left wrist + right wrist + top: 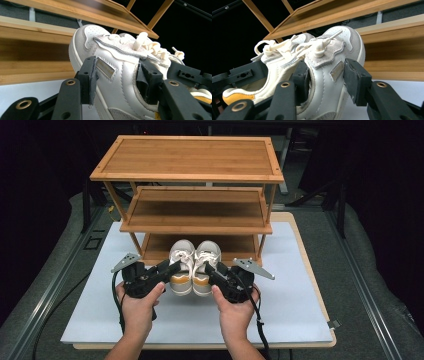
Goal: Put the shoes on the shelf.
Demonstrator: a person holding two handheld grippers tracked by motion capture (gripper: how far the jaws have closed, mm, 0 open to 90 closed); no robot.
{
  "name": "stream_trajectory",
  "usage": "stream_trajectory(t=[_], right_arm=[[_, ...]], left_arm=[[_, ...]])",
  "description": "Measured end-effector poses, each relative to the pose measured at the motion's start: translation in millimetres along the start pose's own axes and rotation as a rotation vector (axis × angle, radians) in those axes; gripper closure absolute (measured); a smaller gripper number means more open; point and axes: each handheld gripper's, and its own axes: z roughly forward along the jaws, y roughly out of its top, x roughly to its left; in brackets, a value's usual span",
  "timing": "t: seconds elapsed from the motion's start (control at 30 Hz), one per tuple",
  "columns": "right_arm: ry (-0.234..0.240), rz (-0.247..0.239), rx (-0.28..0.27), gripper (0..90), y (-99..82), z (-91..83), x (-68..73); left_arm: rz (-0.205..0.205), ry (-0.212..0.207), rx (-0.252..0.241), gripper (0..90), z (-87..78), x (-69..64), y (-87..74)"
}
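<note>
You hold both shoes gripped, left shoe (181,265) in left gripper (172,268), right shoe (205,265) in right gripper (210,269); the rack (187,175) at twelve o'clock awaits them.

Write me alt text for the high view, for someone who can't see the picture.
A person's two hands hold a pair of white sneakers, the left gripper closed on the left shoe's side and the right gripper on the right shoe's. The toes point at the bottom tier of a three-tier bamboo shoe rack, which stands on a pale mat on the table.
</note>
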Motion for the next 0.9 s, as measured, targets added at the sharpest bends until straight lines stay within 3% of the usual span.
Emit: stream_trajectory(t=[0.53,0.9], right_arm=[[0.004,-0.035,-0.037,56.8,27.1,-1.5,8.8],[-0.001,-0.063,-0.029,56.9,46.8,17.9,5.8]], left_arm=[[0.010,-0.012,-0.035,54.0,-0.3,-6.5,26.8],[0.001,-0.006,-0.052,54.1,17.9,3.6,43.7]])
